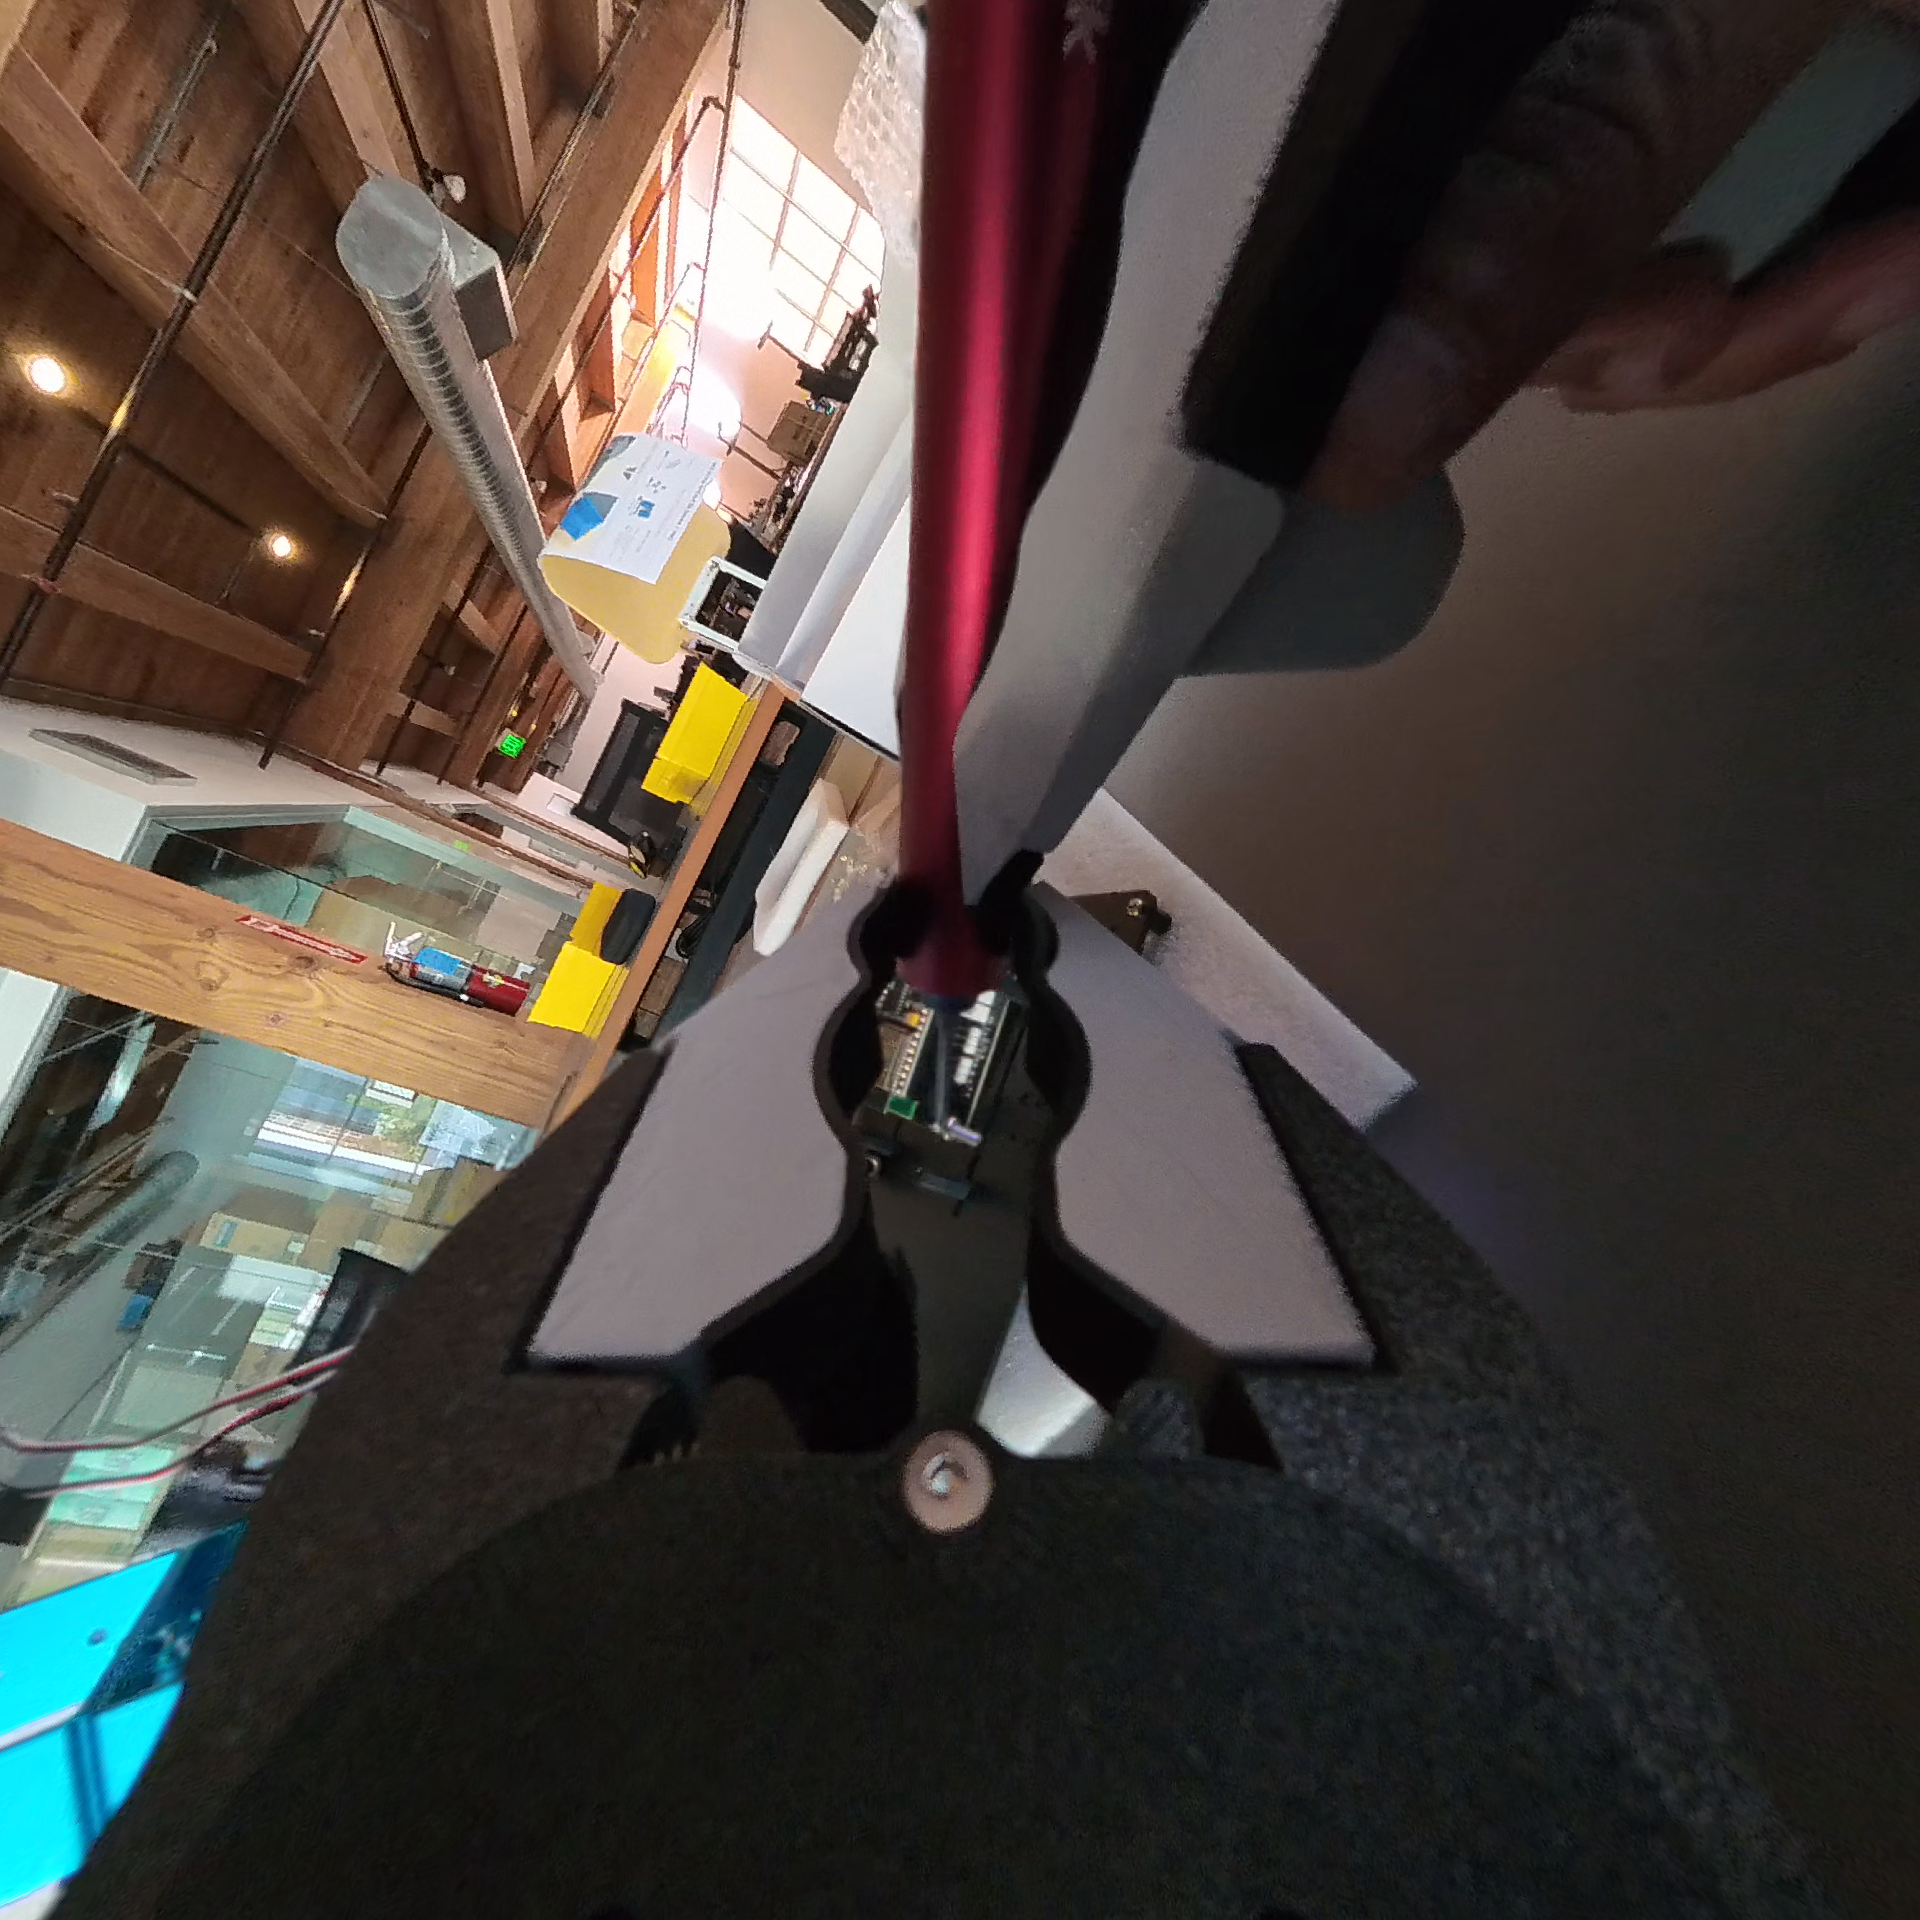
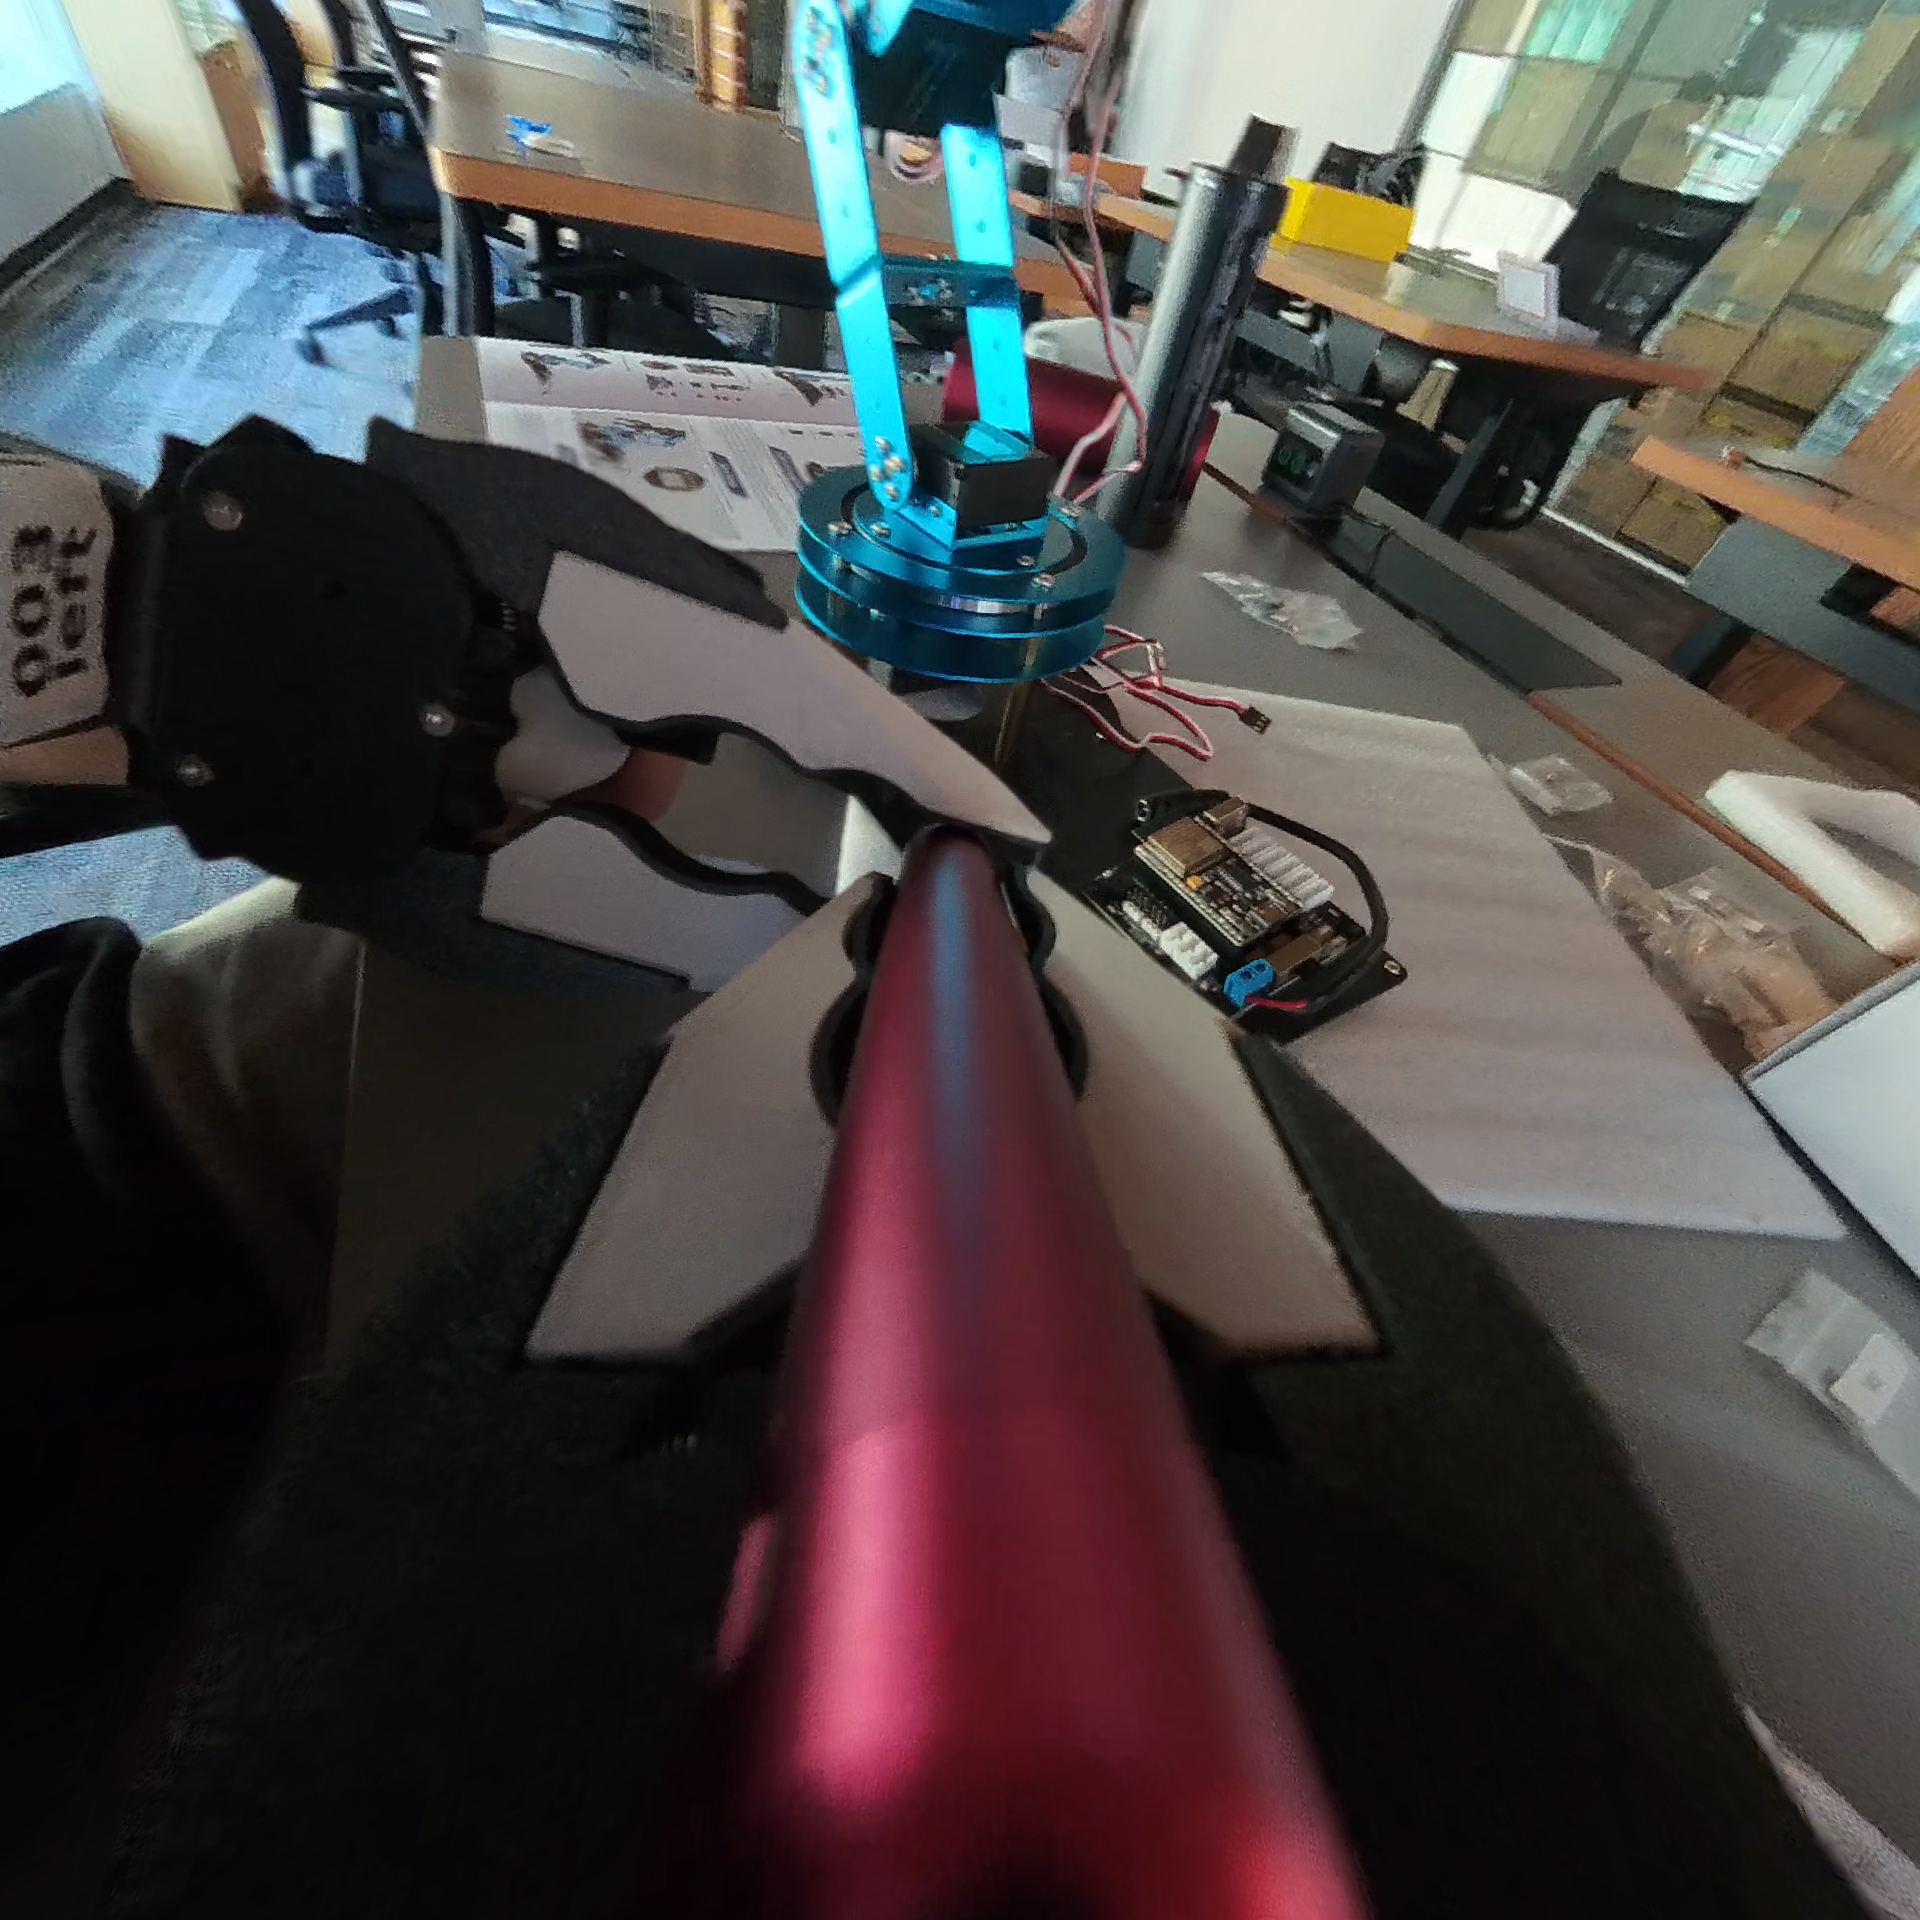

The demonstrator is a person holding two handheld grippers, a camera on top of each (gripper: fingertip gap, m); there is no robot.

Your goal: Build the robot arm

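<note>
My right gripper [image 2: 940,883] is shut on a red metal screwdriver handle [image 2: 935,1351] that runs out along its fingers. My left gripper [image 1: 943,925] comes in from the left and closes its fingertips around the front end of the same red handle [image 1: 951,520]. Between its fingers the thin bit points at a black circuit board [image 1: 914,1081]. The right wrist view shows the left gripper [image 2: 930,862] beside the circuit board [image 2: 1236,904], which lies on white foam sheet [image 2: 1455,935]. The right gripper's finger [image 1: 1122,520] and a hand [image 1: 1662,343] show in the left wrist view.
A blue metal robot arm on a round base [image 2: 956,561] stands just behind the board, with loose servo wires [image 2: 1164,717]. An instruction sheet [image 2: 644,436], a grey cylinder [image 2: 1195,343], small parts bags [image 2: 1283,608] and a white foam piece [image 2: 1818,842] lie around. Left and right tips are no more than a few centimetres apart.
</note>
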